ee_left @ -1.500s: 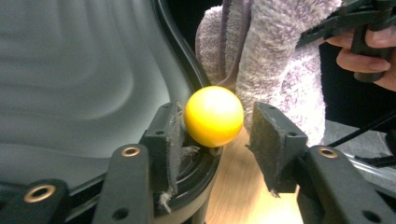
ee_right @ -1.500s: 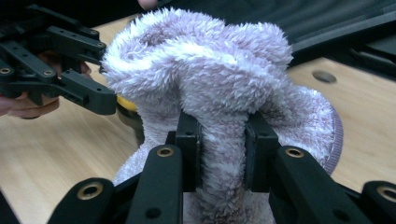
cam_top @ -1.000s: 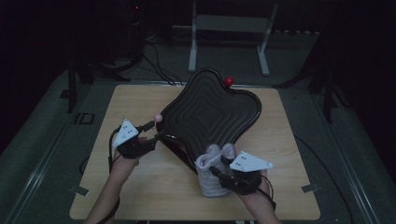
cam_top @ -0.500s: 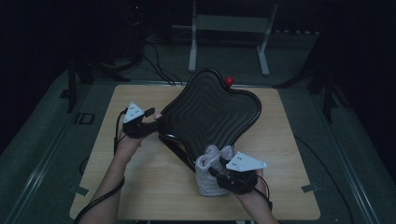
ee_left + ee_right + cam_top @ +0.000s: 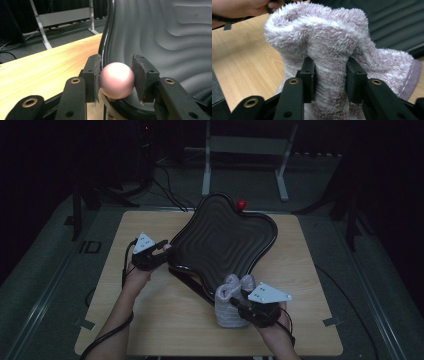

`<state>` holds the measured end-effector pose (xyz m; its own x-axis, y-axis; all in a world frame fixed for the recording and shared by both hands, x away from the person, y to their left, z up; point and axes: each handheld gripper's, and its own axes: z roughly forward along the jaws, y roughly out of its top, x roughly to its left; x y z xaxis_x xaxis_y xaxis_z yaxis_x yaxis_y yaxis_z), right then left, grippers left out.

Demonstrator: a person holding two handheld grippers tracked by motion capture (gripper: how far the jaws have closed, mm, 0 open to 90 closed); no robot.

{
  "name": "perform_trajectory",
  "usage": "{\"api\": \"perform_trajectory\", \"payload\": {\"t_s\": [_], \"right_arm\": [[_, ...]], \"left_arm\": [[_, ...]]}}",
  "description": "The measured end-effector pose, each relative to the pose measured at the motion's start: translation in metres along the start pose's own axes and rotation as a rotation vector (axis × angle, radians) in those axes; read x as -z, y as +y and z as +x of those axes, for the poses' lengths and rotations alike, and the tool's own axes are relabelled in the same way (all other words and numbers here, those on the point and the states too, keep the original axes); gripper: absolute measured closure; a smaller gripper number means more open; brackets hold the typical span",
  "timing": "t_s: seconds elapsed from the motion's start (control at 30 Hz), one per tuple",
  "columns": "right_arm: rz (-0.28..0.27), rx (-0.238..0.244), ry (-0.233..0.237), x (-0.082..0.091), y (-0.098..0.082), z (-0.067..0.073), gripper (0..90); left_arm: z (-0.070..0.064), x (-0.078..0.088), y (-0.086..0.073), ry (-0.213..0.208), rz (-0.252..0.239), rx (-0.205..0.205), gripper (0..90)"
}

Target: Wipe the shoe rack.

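The wooden surface [image 5: 165,315] carries a black ridged tray [image 5: 225,237], tilted and empty, a red ball [image 5: 241,204] at its far rim. At the near right, the right tongs [image 5: 243,304] have just been closing and now pinch a fluffy lilac cloth [image 5: 329,50], probably for wiping. At the left rim, the left tongs [image 5: 161,251], also just closing, clamp a pink knob [image 5: 117,80], seemingly to steady the tray.

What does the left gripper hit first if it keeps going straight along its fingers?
Nothing to travel to: the left gripper already has the pink ball between its fingers, jaws just closing on it. Beyond the ball, likely the black ridged tray; its rim sits directly behind, though depth is unclear.
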<state>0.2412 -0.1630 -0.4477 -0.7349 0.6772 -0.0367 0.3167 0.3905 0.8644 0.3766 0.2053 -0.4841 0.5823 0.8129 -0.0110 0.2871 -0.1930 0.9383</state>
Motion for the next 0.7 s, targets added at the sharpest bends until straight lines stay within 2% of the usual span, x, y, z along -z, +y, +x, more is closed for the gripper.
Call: {"api": "perform_trajectory", "payload": {"t_s": [0.3, 0.4, 0.7], "right_arm": [[0.007, -0.020, -0.028, 0.005, -0.002, -0.015, 67.7], [0.001, -0.040, -0.057, 0.007, -0.005, -0.023, 69.6], [-0.002, -0.084, -0.105, 0.010, -0.008, -0.047, 72.6]], "left_arm": [[-0.012, 0.018, -0.008, 0.014, -0.004, -0.018, 59.8], [-0.019, 0.025, -0.010, 0.018, -0.001, -0.031, 59.8], [-0.045, 0.048, -0.019, 0.000, -0.003, -0.066, 60.1]]}}
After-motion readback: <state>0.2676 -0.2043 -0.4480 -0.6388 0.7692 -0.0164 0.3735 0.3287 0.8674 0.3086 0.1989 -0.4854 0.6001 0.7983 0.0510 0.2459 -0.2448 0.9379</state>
